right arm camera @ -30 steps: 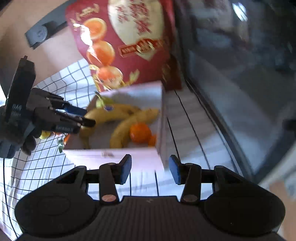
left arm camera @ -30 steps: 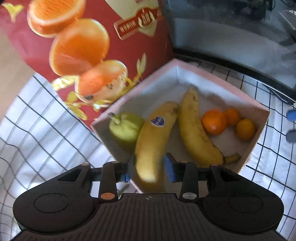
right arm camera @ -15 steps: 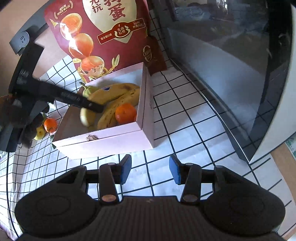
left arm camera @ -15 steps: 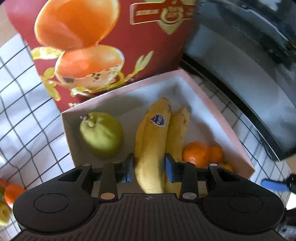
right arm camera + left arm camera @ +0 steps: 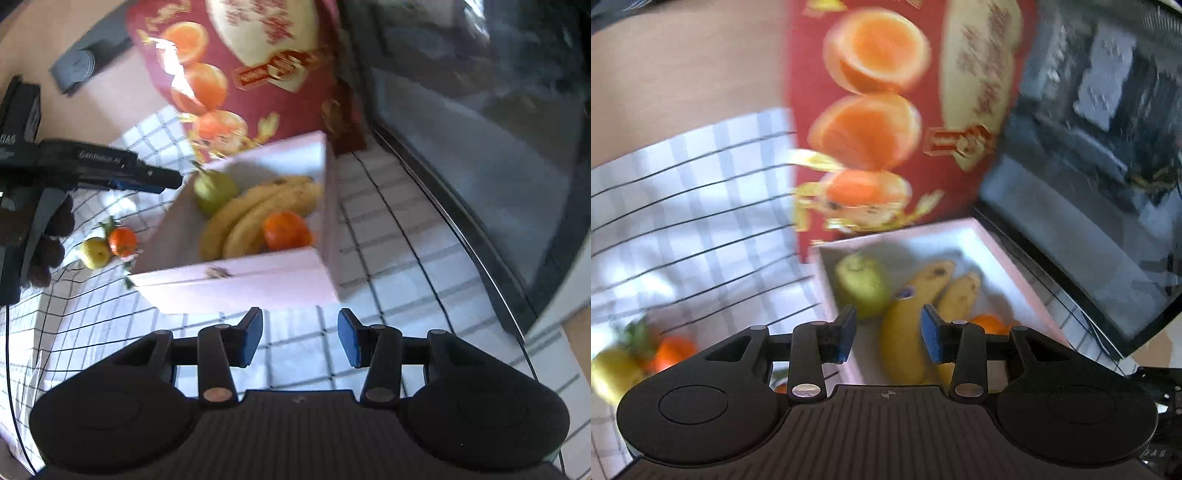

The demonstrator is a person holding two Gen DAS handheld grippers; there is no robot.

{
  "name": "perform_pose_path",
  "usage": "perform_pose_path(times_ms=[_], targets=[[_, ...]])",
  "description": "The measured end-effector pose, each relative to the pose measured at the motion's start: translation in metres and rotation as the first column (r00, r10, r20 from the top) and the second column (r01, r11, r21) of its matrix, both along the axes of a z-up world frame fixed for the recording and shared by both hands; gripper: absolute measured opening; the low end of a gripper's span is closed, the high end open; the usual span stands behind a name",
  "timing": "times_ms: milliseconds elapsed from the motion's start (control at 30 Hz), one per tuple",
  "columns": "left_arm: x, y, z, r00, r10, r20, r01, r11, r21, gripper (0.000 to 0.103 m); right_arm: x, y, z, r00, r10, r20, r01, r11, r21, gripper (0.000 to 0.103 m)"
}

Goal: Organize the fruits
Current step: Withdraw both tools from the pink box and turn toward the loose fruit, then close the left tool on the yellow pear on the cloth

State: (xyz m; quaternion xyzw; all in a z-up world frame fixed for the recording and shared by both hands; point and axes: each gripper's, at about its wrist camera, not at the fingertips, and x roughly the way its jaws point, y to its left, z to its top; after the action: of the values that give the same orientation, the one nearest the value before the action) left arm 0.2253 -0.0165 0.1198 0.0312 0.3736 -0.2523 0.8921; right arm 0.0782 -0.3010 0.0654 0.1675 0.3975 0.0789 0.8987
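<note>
Checkered cloth (image 5: 388, 236) covers the whole surface, with a dark glass-fronted appliance (image 5: 480, 129) running along one side and a big red bag printed with oranges (image 5: 229, 66) standing just behind the pink box (image 5: 236, 280). That box is the landmark, so everything gets placed off it.

What just changed: half a second ago the left gripper (image 5: 886, 334) was pinching the stickered banana (image 5: 905, 332) down inside the box, and now its blue pads stand spread apart with nothing between them, hanging above the box's near-left corner. In the right wrist view it sits clear outside the box's left wall. So the banana looks delivered, lying flat in the box right against the second banana (image 5: 958, 299), with the green pear (image 5: 214, 190) in the back-left corner and the mandarins (image 5: 286, 230) at the bananas' near end.

For the task, that's one more fruit sorted, and the job isn't finished: a small orange (image 5: 122, 240) and a yellowish fruit (image 5: 95, 253) touch each other on the cloth, left of the box. Probably next up.

The right gripper (image 5: 300, 338) hangs in front of the box's near wall, pads wide apart, carrying nothing and touching nothing.
</note>
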Motion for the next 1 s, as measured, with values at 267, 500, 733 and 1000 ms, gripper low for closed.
perform_pose_path(times_ms=[267, 500, 733, 1000], targets=[[-0.032, 0.119, -0.028, 0.906, 0.422, -0.024, -0.421, 0.9, -0.112, 0.042, 0.01, 0.073, 0.039, 0.971, 0.16, 0.179, -0.128, 0.976, -0.177, 0.045], [-0.056, 0.194, -0.054, 0.831, 0.549, -0.087, -0.555, 0.827, -0.091, 0.042, 0.039, 0.164, 0.049, 0.92, 0.359, 0.159, -0.299, 0.903, -0.308, 0.045], [-0.084, 0.23, -0.07, 0.822, 0.559, -0.108, -0.568, 0.817, -0.098, 0.042, 0.091, 0.25, 0.051, 0.848, 0.518, 0.115, -0.454, 0.82, -0.348, 0.045], [-0.112, 0.26, -0.078, 0.83, 0.547, -0.11, -0.557, 0.825, -0.098, 0.042, 0.175, 0.323, 0.031, 0.862, 0.497, 0.098, -0.462, 0.851, -0.25, 0.048]])
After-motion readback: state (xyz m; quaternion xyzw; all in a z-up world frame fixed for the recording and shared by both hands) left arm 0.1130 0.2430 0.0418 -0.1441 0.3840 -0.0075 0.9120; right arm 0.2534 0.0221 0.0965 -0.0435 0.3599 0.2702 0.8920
